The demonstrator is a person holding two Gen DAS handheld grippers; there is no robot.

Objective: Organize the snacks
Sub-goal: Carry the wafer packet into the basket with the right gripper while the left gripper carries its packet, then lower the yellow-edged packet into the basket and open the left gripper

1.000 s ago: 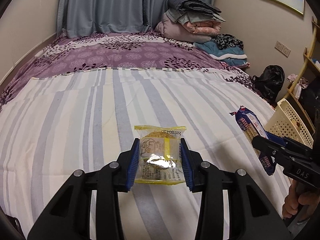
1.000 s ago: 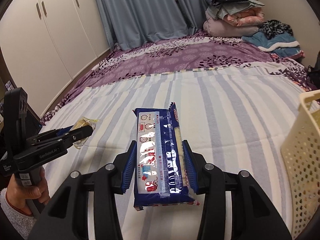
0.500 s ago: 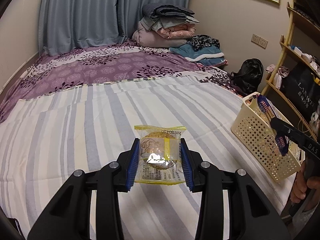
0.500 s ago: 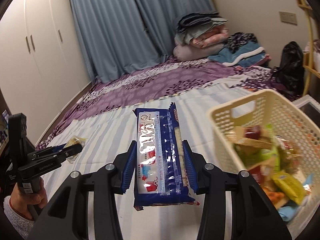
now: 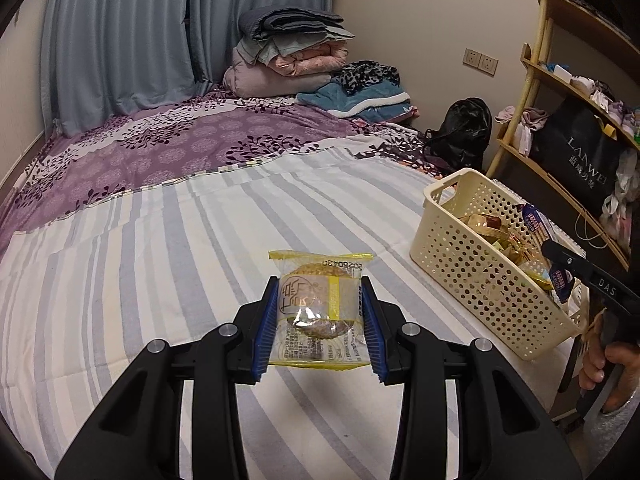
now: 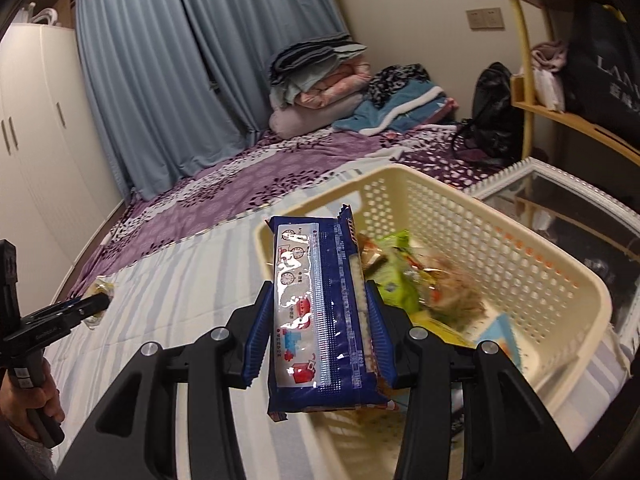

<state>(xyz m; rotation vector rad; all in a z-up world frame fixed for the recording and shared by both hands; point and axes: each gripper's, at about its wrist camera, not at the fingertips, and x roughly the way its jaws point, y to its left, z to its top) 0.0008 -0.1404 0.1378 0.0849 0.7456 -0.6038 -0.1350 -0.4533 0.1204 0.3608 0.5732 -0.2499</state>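
While the right gripper (image 6: pixel 320 320) clamps a long blue snack packet (image 6: pixel 320 312) above the cream basket (image 6: pixel 540 272) of snacks, the left gripper (image 5: pixel 319 328) grips a yellow-edged wrapped cake (image 5: pixel 318 312). It hangs over the striped bed (image 5: pixel 140 260), beside the basket.

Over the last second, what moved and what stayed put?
Both hands swung toward the cream basket. The right gripper carried its blue biscuit pack from above the striped sheet to over the basket's rim. The left gripper brought its yellow-edged cake packet nearer, not yet there. Nothing was taken or released; both grips and the basket are unchanged.
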